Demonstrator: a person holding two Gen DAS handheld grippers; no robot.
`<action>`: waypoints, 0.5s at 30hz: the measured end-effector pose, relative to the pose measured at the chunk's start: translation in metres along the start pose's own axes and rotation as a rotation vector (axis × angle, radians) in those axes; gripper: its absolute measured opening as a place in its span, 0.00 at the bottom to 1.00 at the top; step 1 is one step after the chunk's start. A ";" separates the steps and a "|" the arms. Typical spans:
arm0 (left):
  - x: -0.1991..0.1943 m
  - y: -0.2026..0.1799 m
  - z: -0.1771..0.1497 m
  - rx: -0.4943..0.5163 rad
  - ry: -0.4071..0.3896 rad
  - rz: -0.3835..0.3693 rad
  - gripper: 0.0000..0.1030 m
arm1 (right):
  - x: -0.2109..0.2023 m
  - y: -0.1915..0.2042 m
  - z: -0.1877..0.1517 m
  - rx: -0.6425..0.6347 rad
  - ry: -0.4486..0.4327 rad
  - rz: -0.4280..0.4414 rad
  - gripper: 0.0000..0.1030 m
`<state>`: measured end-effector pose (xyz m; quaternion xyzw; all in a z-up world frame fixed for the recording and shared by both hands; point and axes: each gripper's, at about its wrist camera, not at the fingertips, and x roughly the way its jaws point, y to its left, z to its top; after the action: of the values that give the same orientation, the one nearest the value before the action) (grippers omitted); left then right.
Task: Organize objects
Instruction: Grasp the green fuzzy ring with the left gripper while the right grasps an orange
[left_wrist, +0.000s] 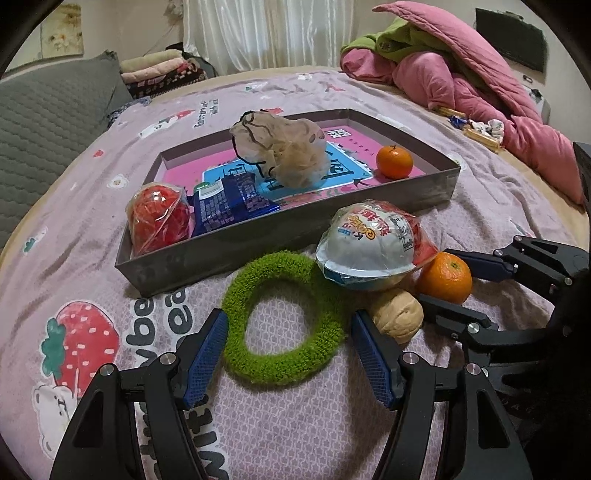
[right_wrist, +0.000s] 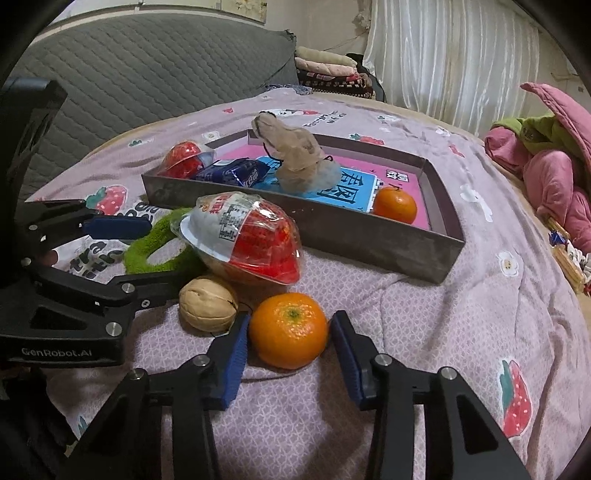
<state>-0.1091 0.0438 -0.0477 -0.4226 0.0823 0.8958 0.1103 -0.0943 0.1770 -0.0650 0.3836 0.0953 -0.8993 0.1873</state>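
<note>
Blue-padded, the left gripper (left_wrist: 288, 354) stands wide around the green ring (left_wrist: 282, 319) on the bedspread (left_wrist: 110, 258), its pads just clear of the ring, angled downward. From the right wrist, the right gripper (right_wrist: 290, 356) brackets a loose orange (right_wrist: 289, 329), left pad touching, right pad apart, beside the walnut (right_wrist: 208, 303) near the tray (right_wrist: 369, 236).

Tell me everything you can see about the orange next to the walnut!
The orange is a small round mandarin with shiny, dimpled peel and a green stem spot on top. It sits upright on the pink patterned blanket, outside the tray, right of the walnut. It lies between the blue pads of the right gripper; the left pad looks about touching it, the right one shows a small gap.
</note>
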 end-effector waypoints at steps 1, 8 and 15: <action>0.001 -0.001 0.001 0.001 0.001 -0.001 0.68 | 0.001 0.000 0.000 0.003 0.001 0.002 0.42; 0.004 -0.007 0.004 0.015 0.012 0.000 0.57 | 0.002 -0.005 0.003 0.043 0.002 0.034 0.39; 0.013 -0.006 0.004 -0.025 0.073 -0.077 0.24 | 0.002 -0.008 0.003 0.047 0.002 0.044 0.39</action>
<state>-0.1185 0.0523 -0.0550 -0.4591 0.0586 0.8759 0.1364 -0.1006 0.1826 -0.0644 0.3906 0.0660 -0.8966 0.1980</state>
